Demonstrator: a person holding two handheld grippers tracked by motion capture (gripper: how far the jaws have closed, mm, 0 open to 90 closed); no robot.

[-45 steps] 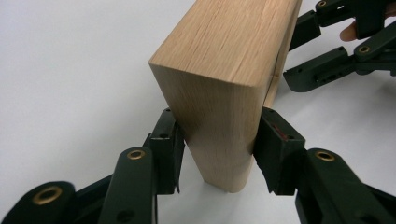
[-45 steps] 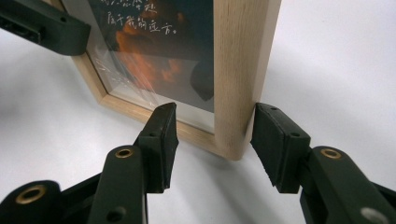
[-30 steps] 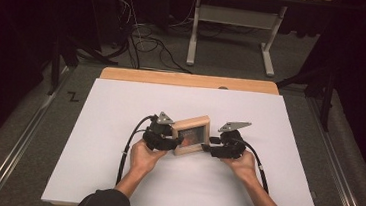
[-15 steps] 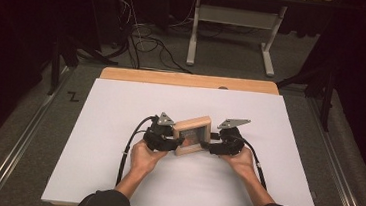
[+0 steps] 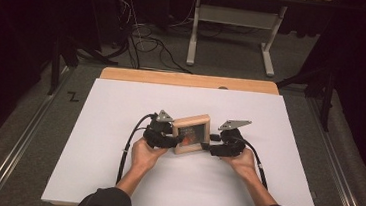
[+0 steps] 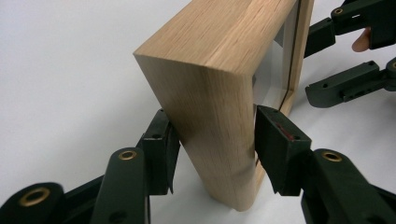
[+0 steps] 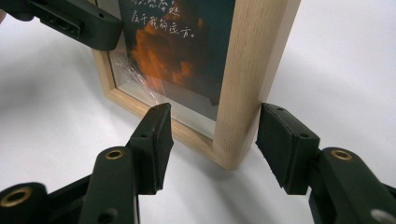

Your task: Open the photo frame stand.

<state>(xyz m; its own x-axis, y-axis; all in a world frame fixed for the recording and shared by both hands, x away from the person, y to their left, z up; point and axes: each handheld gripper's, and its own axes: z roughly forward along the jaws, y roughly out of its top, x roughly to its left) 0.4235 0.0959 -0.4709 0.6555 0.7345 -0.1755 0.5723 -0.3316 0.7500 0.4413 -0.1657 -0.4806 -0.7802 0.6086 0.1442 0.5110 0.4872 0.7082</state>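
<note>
Pale oak catches the light at the centre of a white table [image 5: 90, 165], where a deep wooden picture frame [image 5: 192, 133] stands on its lower edge between two hand-held grippers. The left gripper [image 5: 167, 141] straddles one upright side of the frame — in the left gripper view its black pads [image 6: 161, 156] sit right against both faces of the wood [image 6: 219, 107], one close on the outer face, the other at the glazed side; its jaws have just been opening a little, with the frame between them, and whether the pads press is hard to tell. The right gripper [image 5: 213, 145] brackets the opposite side, its jaws spread wide and just eased inward a touch: in the right gripper view both pads [image 7: 154, 144] stand clear of the frame [image 7: 252, 70], a visible gap on either side of the wooden edge. Behind the glass sits a dark print with an orange cloud-like shape and a line of pale handwritten characters. The person's left hand [image 5: 145, 152] and right hand [image 5: 240, 160] rest low on the white surface, forearms entering from the near edge, a black cable looping back from each tool. Beyond the tabletop lie a strip of bare wood, grey floor and tangled cables.
</note>
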